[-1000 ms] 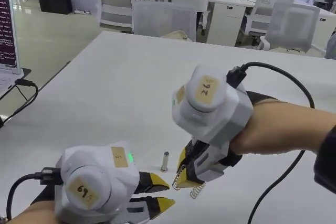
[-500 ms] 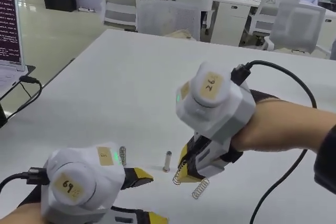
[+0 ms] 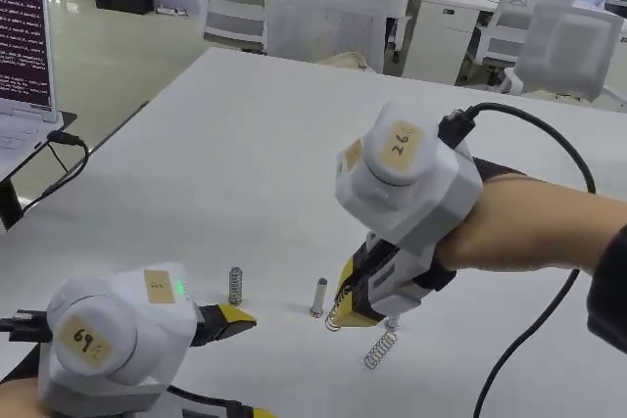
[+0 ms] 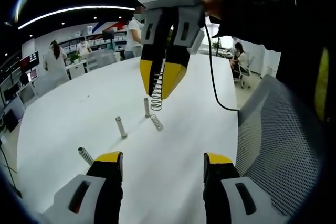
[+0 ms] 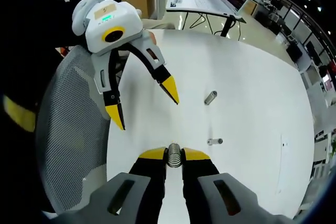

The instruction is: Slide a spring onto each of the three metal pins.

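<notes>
Right gripper (image 3: 351, 312) clamped on a spring (image 3: 332, 318). The coil hangs near-upright, just beside a bare upright pin (image 3: 318, 297) near the desk's (image 3: 245, 144) near edge. Spring's lower end wants centring over the pin top. Left gripper (image 4: 163, 158) agape, farther off.

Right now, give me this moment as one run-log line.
left tongs: open | right tongs: shut on spring | sprung pin: one | bare pins: two | loose spring: on table

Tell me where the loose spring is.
Head view: the loose spring lies on the table, right of the bare pin, below the right gripper.
</notes>
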